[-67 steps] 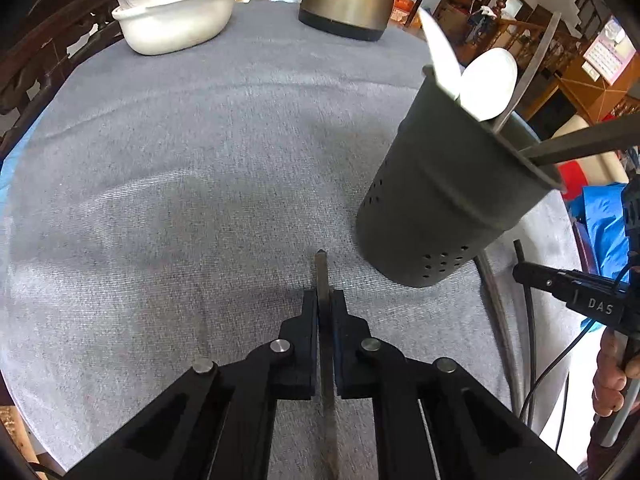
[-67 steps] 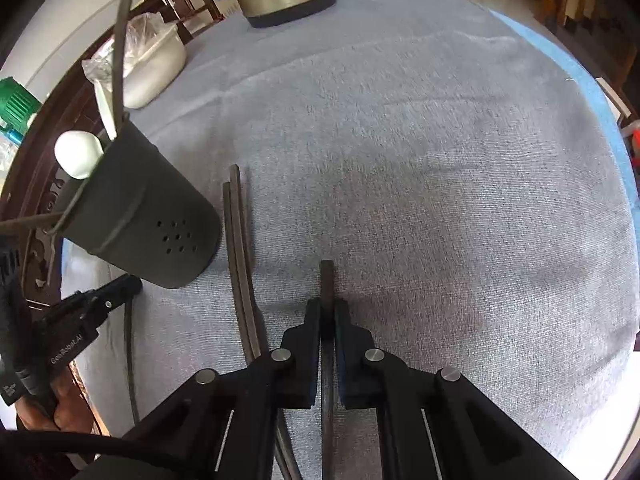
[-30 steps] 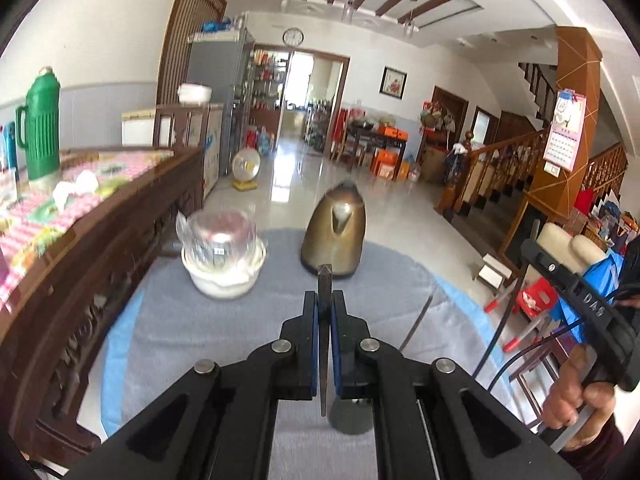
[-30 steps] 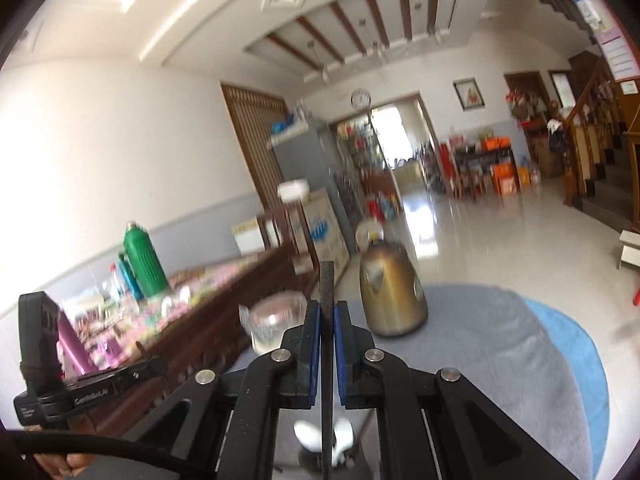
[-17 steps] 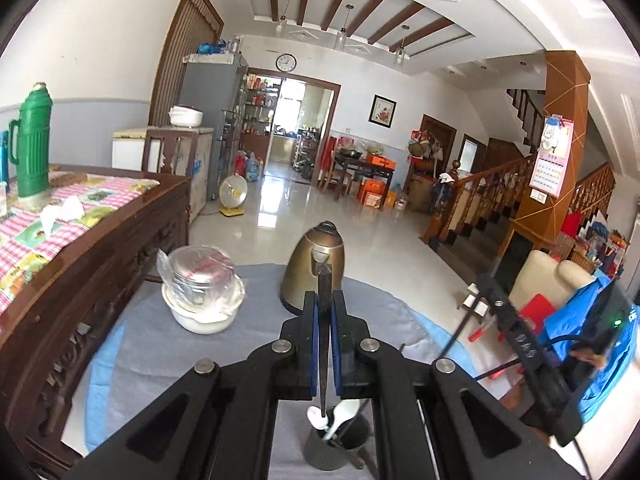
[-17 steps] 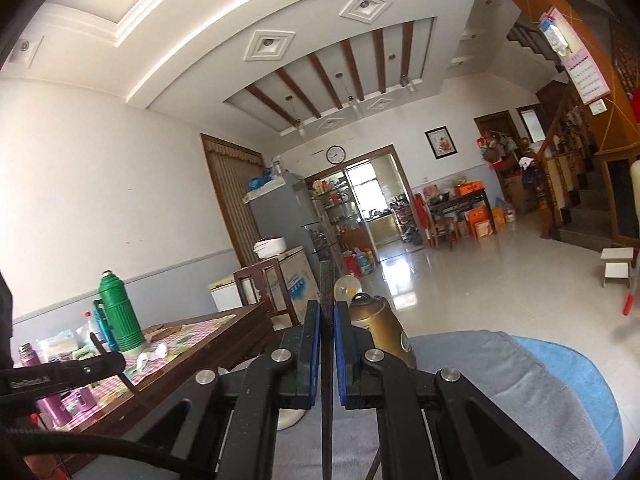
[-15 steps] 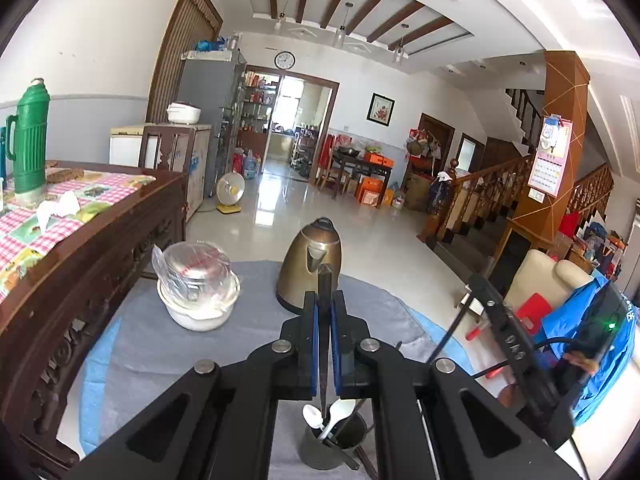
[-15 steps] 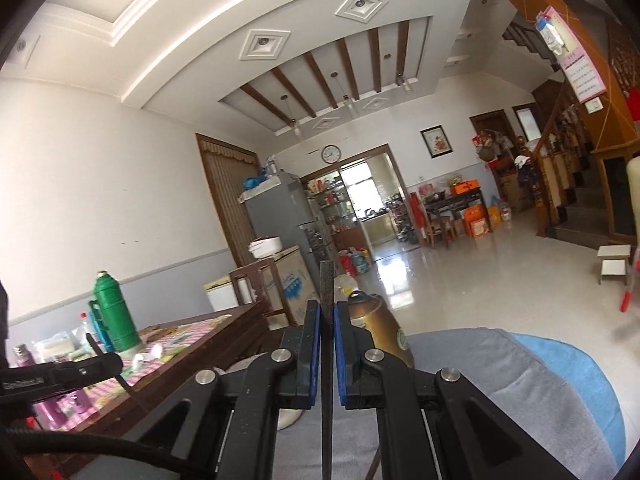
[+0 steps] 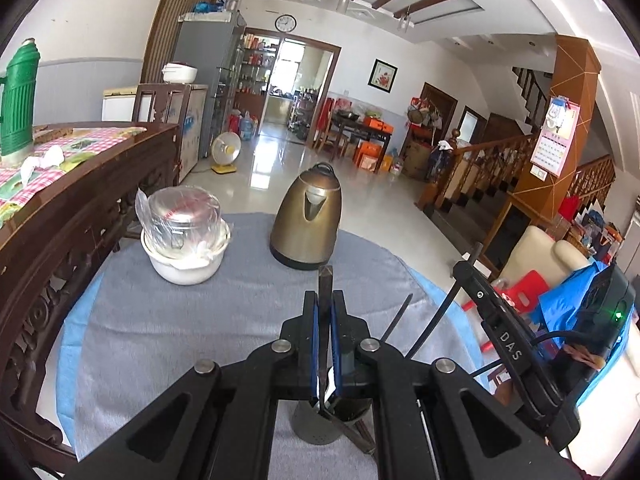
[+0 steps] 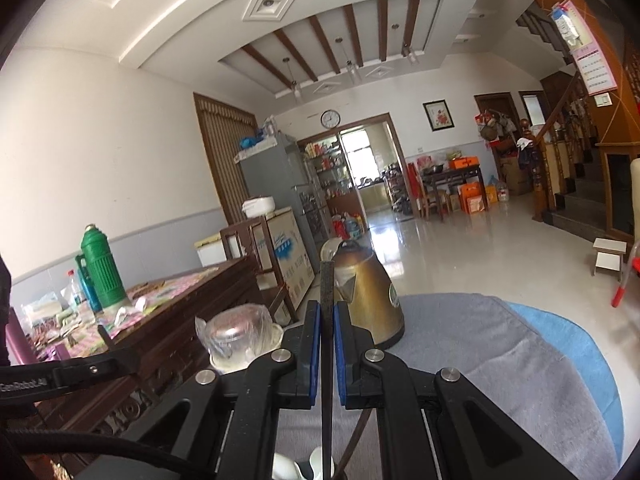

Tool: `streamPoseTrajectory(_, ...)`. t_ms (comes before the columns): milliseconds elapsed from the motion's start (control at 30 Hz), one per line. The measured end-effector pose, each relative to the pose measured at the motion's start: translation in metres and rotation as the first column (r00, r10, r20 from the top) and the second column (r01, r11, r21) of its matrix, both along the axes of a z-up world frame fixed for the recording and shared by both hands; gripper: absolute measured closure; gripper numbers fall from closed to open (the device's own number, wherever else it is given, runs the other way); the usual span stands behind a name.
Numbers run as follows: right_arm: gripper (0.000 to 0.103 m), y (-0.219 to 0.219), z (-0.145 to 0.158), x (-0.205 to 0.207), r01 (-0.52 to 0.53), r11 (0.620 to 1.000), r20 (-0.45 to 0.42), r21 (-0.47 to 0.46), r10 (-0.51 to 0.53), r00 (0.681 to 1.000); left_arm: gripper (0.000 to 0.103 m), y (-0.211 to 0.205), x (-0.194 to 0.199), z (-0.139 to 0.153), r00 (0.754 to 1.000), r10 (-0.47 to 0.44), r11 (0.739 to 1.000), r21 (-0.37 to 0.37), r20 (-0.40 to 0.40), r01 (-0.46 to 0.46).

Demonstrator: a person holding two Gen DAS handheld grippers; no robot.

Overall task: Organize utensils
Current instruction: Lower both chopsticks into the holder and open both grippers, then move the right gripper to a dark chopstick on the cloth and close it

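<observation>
L gripper [image 9: 325, 304]: clamped on dark chopstick [image 9: 324, 280], above holder.
R gripper [image 10: 327, 316]: clamped on 2nd chopstick [image 10: 327, 280].
Holder [image 9: 316, 426]: on grey cloth [image 9: 160, 328], near front edge.
Room: cloth bare btwn holder & kettle [image 9: 306, 220].

Both wrist views look forward and slightly down across the round table [image 9: 160, 328], sharing the kettle [image 9: 306, 220] and room beyond.

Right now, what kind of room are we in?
Likely the open living and dining area of a home: a cloth-covered table with a kettle, a staircase, and a fridge by the far doorway.
</observation>
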State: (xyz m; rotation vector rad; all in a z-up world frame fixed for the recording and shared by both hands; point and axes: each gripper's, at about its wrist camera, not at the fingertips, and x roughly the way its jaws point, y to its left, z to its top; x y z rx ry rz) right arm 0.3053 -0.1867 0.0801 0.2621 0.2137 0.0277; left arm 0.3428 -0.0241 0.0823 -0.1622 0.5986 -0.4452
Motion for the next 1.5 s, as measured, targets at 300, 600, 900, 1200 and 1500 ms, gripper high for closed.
streamPoseTrajectory(300,0.093,-0.001,-0.011,-0.009,-0.09,0.996,-0.061,0.012,0.09,0.994,0.097,0.008,-0.007,0.002,0.998,-0.058,0.998,0.005,0.005,0.058)
streamPoseTrajectory(600,0.053,-0.017,-0.009,-0.033,-0.17,0.98,-0.07,0.098,0.178,0.982,0.059,0.047,-0.015,0.0,0.999,-0.041,0.996,-0.079,0.019,0.042)
streamPoseTrajectory(900,0.053,-0.054,-0.005,-0.087,-0.176,0.969,0.005,0.175,0.178,0.984,0.037,0.082,-0.044,-0.032,0.991,0.13,0.989,0.071,0.009,-0.13)
streamPoseTrajectory(1200,0.053,-0.074,-0.037,-0.127,-0.11,0.981,-0.119,0.161,0.129,0.984,0.028,0.059,-0.064,-0.083,0.964,0.237,0.934,0.3,-0.12,-0.193)
streamPoseTrajectory(1500,0.053,-0.075,-0.074,-0.134,-0.092,0.978,-0.234,0.186,0.135,0.963,0.024,0.047,-0.09,-0.082,0.959,0.277,0.888,0.397,-0.061,-0.232)
